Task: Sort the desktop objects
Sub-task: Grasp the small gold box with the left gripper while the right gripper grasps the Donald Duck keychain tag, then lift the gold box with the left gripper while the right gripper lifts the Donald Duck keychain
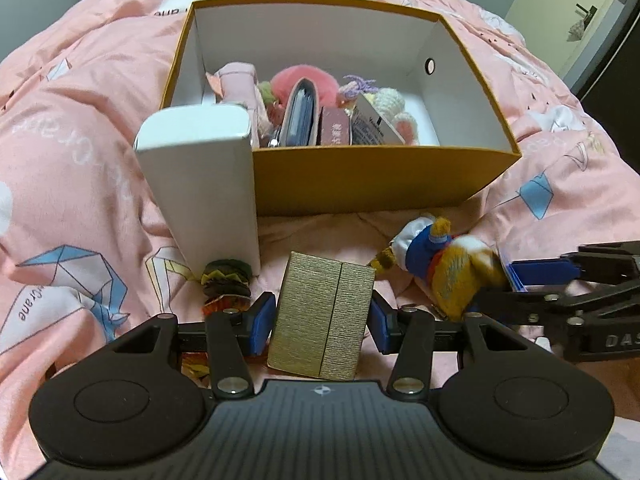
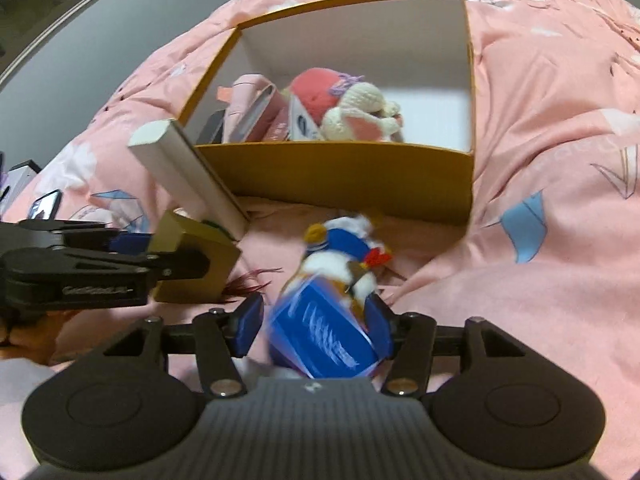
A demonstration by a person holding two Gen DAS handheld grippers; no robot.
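An open orange box (image 1: pixel 360 184) with white walls stands on the pink bedspread and holds several toys, cards and pouches; it also shows in the right wrist view (image 2: pixel 340 176). My left gripper (image 1: pixel 322 320) has a gold textured box (image 1: pixel 324 316) between its blue pads; the pads stand just beside its sides, and the box rests on the bed. My right gripper (image 2: pixel 312 320) is around a blue card packet (image 2: pixel 324 336) and a duck plush (image 2: pixel 348 256); the image is blurred. The plush shows in the left wrist view (image 1: pixel 440 264) too.
A tall white box (image 1: pixel 204 184) leans against the orange box's left front corner. A dark burger-shaped toy (image 1: pixel 226 280) lies beside it. A phone (image 2: pixel 44 208) and other items lie at the far left of the bed. Pink bedspread (image 1: pixel 72 160) surrounds everything.
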